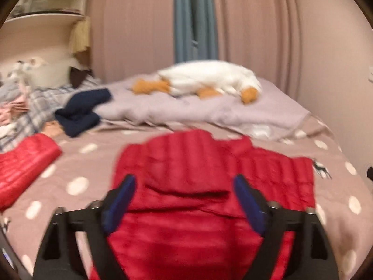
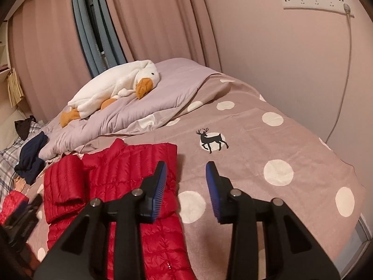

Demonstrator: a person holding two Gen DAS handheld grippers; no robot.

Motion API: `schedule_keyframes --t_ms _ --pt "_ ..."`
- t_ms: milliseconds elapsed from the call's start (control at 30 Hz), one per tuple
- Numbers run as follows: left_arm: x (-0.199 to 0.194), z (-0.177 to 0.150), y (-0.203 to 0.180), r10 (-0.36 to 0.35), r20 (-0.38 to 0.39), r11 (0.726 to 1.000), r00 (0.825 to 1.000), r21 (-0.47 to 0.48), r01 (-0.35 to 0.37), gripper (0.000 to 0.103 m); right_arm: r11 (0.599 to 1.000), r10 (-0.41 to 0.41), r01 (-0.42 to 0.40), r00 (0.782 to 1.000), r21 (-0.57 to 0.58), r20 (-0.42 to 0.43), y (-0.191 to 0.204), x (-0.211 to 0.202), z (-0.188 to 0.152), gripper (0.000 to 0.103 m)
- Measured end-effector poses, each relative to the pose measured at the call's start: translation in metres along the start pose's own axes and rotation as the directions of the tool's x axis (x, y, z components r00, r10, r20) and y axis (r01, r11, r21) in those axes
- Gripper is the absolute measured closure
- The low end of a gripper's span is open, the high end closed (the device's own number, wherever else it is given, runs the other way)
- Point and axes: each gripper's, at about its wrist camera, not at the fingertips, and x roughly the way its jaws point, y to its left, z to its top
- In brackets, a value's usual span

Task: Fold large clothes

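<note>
Two pairs of black tongs with blue pads frame a red quilted jacket (image 2: 112,186) spread on a dotted bedspread (image 2: 268,144). At left, the left tongs (image 1: 184,184) hang wide apart over the jacket's middle, gripping nothing; the view from them is blurred. One sleeve (image 1: 25,163) trails off toward the bed's left edge, while the other sleeve (image 2: 64,182) lies folded across the jacket's body. A dark navy garment (image 1: 81,112) sits crumpled near the left edge, beside a heap of plaid cloth (image 1: 39,102). Toward the head of the bed, a white plush duck (image 2: 112,86) with orange bill and feet sprawls on a folded lilac quilt (image 2: 172,86). At right, the right tongs (image 2: 186,177) stand open and empty, one pad (image 2: 160,179) above the jacket's right border, the other pad (image 2: 213,182) above bare bedspread. A black deer print (image 2: 211,140) marks the spread beyond them. On the wall above the bed's right edge, a white power strip (image 2: 314,0) holds one plugged cable (image 2: 345,70).
</note>
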Motion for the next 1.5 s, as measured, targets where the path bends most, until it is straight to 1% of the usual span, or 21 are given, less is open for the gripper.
schedule_keyframes --t_ms 100,200,233,333,400,433,500,567,667,733,767,833,867,967,1033,1167,1267,1367,1433,1467,1500 --pt "-0.003 -0.003 0.032 0.076 0.018 0.996 0.997 -0.038 -0.075 0.01 0.999 0.033 -0.033 0.999 -0.001 -0.015 0.011 0.004 -0.002 0.039" --pt "0.011 -0.011 0.075 0.196 -0.004 0.976 0.981 -0.1 -0.196 0.01 0.997 0.06 -0.062 0.998 -0.054 -0.033 0.038 0.011 -0.006 0.033" --pt "0.016 -0.015 0.087 0.229 -0.009 0.965 0.973 -0.132 -0.228 0.01 0.994 0.068 -0.071 0.997 -0.085 -0.034 0.052 0.012 -0.008 0.032" --pt "0.037 -0.03 0.123 0.3 -0.036 0.938 0.953 -0.172 -0.302 0.01 0.978 0.12 -0.125 0.992 -0.164 -0.042 0.107 0.017 -0.018 0.01" --pt "0.054 -0.036 0.142 0.313 -0.111 0.932 0.943 -0.158 -0.328 0.018 0.949 0.227 -0.237 0.971 -0.208 -0.072 0.153 0.024 -0.027 0.003" --pt "0.057 -0.039 0.152 0.327 -0.128 0.923 0.936 -0.167 -0.346 0.024 0.934 0.265 -0.28 0.959 -0.223 -0.096 0.172 0.029 -0.031 0.003" --pt "0.056 -0.043 0.173 0.341 -0.128 0.905 0.931 -0.221 -0.363 0.025 0.903 0.296 -0.333 0.94 -0.271 -0.169 0.224 0.049 -0.04 0.003" --pt "0.052 -0.046 0.192 0.346 -0.133 0.886 0.929 -0.28 -0.37 0.025 0.876 0.287 -0.347 0.933 -0.334 -0.216 0.266 0.066 -0.051 0.003" --pt "0.052 -0.048 0.204 0.32 -0.149 0.883 0.935 -0.309 -0.352 0.025 0.838 0.232 -0.337 0.932 -0.43 -0.279 0.328 0.104 -0.084 0.006" --pt "0.052 -0.049 0.208 0.318 -0.155 0.886 0.935 -0.303 -0.352 0.025 0.825 0.185 -0.317 0.934 -0.469 -0.306 0.342 0.125 -0.101 0.023" --pt "0.051 -0.049 0.21 0.329 -0.154 0.879 0.932 -0.31 -0.362 0.025 0.823 0.146 -0.291 0.938 -0.488 -0.314 0.344 0.137 -0.107 0.04" --pt "0.047 -0.047 0.215 0.328 -0.138 0.871 0.935 -0.338 -0.355 0.025 0.839 0.136 -0.284 0.935 -0.464 -0.327 0.335 0.146 -0.108 0.06" --pt "0.046 -0.047 0.216 0.312 -0.126 0.875 0.942 -0.347 -0.336 0.025 0.859 0.154 -0.285 0.936 -0.424 -0.318 0.325 0.143 -0.099 0.075" --pt "0.047 -0.047 0.21 0.297 -0.121 0.893 0.947 -0.317 -0.321 0.025 0.902 0.184 -0.263 0.951 -0.342 -0.247 0.291 0.122 -0.065 0.082" --pt "0.047 -0.048 0.205 0.301 -0.12 0.9 0.946 -0.292 -0.323 0.025 0.928 0.166 -0.204 0.975 -0.312 -0.144 0.26 0.1 -0.035 0.083" --pt "0.053 -0.049 0.199 0.237 -0.126 0.915 0.963 -0.304 -0.265 0.025 0.972 0.118 -0.13 0.99 -0.195 -0.073 0.182 0.073 0.006 0.084" --pt "0.058 -0.049 0.19 0.257 -0.15 0.911 0.955 -0.293 -0.291 0.025 0.989 0.08 -0.09 0.993 -0.121 -0.086 0.134 0.069 0.013 0.08" --pt "0.061 -0.053 0.186 0.198 -0.16 0.916 0.967 -0.32 -0.24 0.025 0.991 0.056 -0.069 0.992 -0.116 -0.109 0.109 0.076 0.001 0.079" --pt "0.065 -0.051 0.181 0.171 -0.17 0.925 0.971 -0.312 -0.217 0.025 0.991 0.021 -0.043 0.984 -0.125 -0.177 0.093 0.094 -0.013 0.061" --pt "0.066 -0.049 0.178 0.169 -0.166 0.928 0.971 -0.305 -0.214 0.025 0.992 -0.015 -0.01 0.981 -0.128 -0.195 0.089 0.102 -0.018 0.04" --pt "0.069 -0.047 0.175 0.166 -0.161 0.933 0.973 -0.295 -0.207 0.025 0.991 -0.072 0.046 0.977 -0.129 -0.201 0.081 0.108 -0.021 0.031"
